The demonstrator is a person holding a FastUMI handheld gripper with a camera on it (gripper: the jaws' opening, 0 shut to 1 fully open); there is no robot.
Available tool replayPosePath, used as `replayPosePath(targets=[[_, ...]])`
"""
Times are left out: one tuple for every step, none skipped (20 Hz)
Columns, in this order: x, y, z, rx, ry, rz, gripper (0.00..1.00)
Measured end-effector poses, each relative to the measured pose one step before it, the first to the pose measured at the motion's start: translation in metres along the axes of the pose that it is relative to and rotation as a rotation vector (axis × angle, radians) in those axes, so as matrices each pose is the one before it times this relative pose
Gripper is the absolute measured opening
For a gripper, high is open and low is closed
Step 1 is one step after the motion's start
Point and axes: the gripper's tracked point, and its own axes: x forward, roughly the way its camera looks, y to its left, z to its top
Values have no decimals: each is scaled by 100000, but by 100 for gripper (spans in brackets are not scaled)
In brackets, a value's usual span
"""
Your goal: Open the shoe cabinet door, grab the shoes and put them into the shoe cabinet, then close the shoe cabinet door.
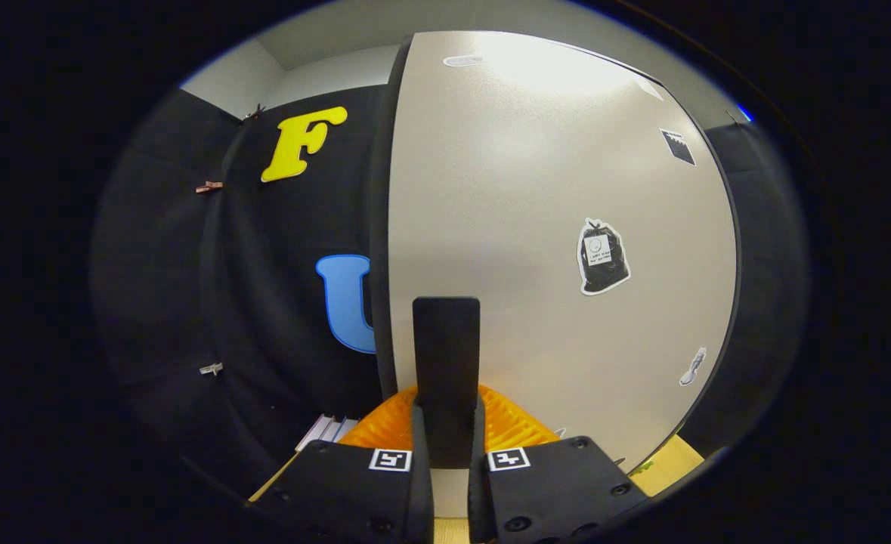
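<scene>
At the bottom centre of the frame, the gripper pinches the dark handle of the pale cabinet door; a steady pull along the hinge arc should serve best.

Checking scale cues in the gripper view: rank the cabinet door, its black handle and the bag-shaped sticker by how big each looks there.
1. Cabinet door, by far the largest.
2. Black handle, clamped between the gripper fingers; it sits nearest the camera, so its lead over the sticker is unsure.
3. Bag-shaped sticker on the door.
</scene>
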Motion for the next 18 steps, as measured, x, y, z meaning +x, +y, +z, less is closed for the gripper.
replayPosePath(targets=[[-941, -152, 137, 610, 292, 1816, 21], [-1197, -186, 10, 440, 105, 1939, 22], [-1020, -187, -33, -57, -468, 1633, 22], [-1243, -99, 11, -9, -383, 1629, 22], [-1439, -190, -78, 193, 17, 1949, 22], [-1085, -305, -25, 501, 396, 1286, 21], [-1111, -332, 66, 8, 26, 1305, 21], [-1088, -321, -104, 354, 340, 990, 21], [-1213, -260, 20, 427, -46, 1028, 21], [-1023, -329, -25, 281, 221, 836, 22], [-897, -376, -54, 131, 5, 756, 21], [-931, -454, -43, 209, 446, 499, 21], [-1158, -460, 132, 309, -2, 501, 22], [-1062, -525, 62, 407, 37, 323, 22], [-1023, -566, -51, 389, 16, 184, 21], [-1009, -659, 37, 177, -71, -137, 21], [-945, -780, 123, -246, -565, -375, 21], [-940, -775, 57, -18, -466, -538, 21]])
